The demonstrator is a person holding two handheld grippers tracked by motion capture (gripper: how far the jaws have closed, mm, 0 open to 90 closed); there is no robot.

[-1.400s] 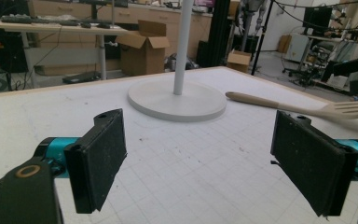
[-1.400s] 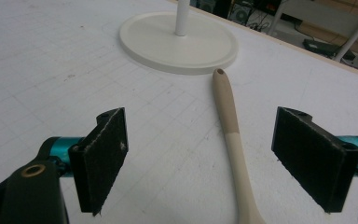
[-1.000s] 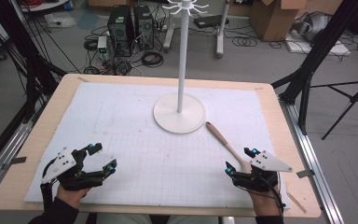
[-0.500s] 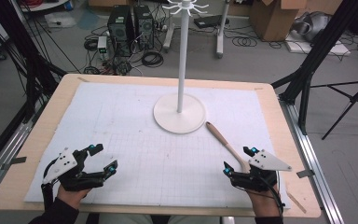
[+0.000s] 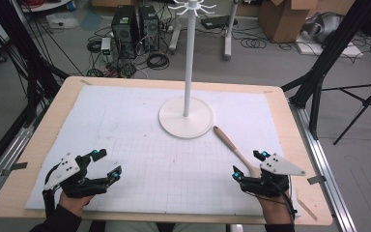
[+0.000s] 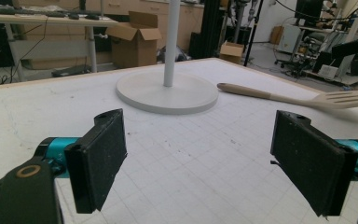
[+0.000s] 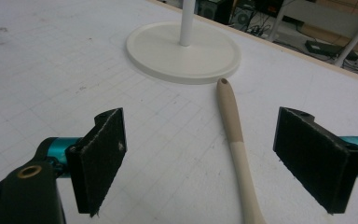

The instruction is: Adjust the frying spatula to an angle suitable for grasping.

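A wooden slotted spatula (image 5: 233, 147) lies flat on the white grid mat, its handle end pointing at the stand's base. In the right gripper view its handle (image 7: 235, 135) runs between the wide-apart jaws. My right gripper (image 5: 249, 163) is open over the spatula's blade end, low near the front right. At the front left my left gripper (image 5: 107, 162) rests open with nothing between its jaws. The white stand (image 5: 188, 72) rises from a round base (image 5: 185, 119) at the mat's middle rear. From the left gripper view the spatula (image 6: 298, 95) shows beyond the base (image 6: 168, 92).
The white grid mat (image 5: 125, 130) covers most of the wooden table (image 5: 63, 96). Hooks crown the stand's top (image 5: 192, 7). Black frame poles stand at both table sides, with cables, computers and boxes on the floor behind.
The right gripper has shifted slightly toward the spatula's blade end. The left gripper has barely moved.
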